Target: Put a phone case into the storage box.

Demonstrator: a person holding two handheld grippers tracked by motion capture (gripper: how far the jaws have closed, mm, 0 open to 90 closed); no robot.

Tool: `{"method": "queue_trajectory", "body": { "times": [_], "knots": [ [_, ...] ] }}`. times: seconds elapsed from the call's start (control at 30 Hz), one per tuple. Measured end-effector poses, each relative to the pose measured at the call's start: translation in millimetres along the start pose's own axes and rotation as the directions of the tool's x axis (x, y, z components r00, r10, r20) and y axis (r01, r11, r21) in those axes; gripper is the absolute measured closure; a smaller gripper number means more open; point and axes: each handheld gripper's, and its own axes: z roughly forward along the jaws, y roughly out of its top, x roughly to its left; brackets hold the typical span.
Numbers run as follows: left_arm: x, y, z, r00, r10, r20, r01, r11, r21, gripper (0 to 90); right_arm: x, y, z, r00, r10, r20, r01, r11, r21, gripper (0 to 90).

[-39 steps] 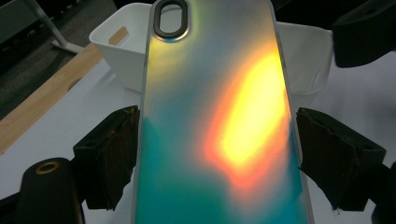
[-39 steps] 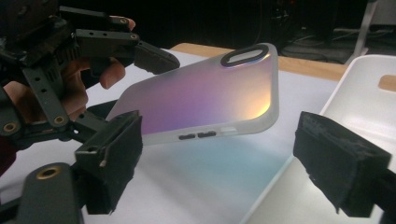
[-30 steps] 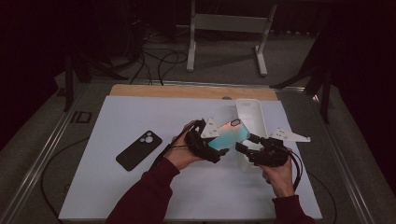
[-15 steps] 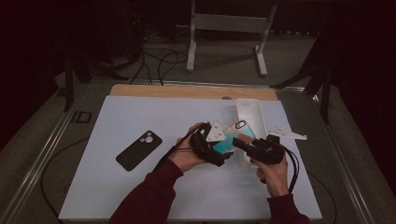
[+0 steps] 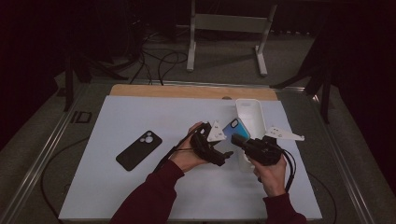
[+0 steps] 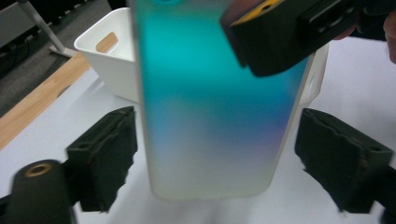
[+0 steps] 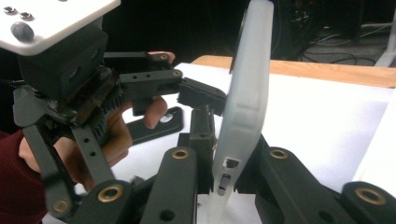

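I have the right gripper (image 5: 239, 140) clamped on the case (image 5: 231, 129), its jaws having just closed on the thin edge; the right gripper view shows the case (image 7: 245, 102) edge-on and upright between my pads. The left gripper (image 5: 227, 154) stands open: in the left gripper view its pads sit either side of the case (image 6: 215, 102) without touching. There the case's top is cut off and blurred. From above, the case is mostly hidden by both grippers, above the table (image 5: 154, 186), beside the bin (image 5: 250, 112). A phone (image 5: 138, 150) lies well apart.
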Motion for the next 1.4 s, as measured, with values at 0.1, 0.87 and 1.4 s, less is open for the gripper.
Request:
{"method": "queue_trajectory", "body": {
  "times": [0.1,0.87,1.4],
  "knots": [
    [3.8,-1.2,-2.8,0.9998,-0.015,0.015,0.015,0.9999,-0.006,9.3,-2.5,1.3,-2.8,0.9999,-0.001,0.011,0.002,1.0,-0.006,81.6],
    [13.8,-9.8,-7.6,0.971,-0.065,0.23,0.074,0.9968,-0.032,7.4,9.0,10.3,-13.9,0.9869,-0.115,-0.113,0.115,0.993,-0.006,81.6],
    [14.4,-13.5,-5.7,0.9329,-0.071,0.353,0.1,0.9929,-0.064,27.2,8.4,13.4,-16.3,0.9636,-0.136,-0.23,0.13,0.991,-0.04,81.6]
  ]
}}
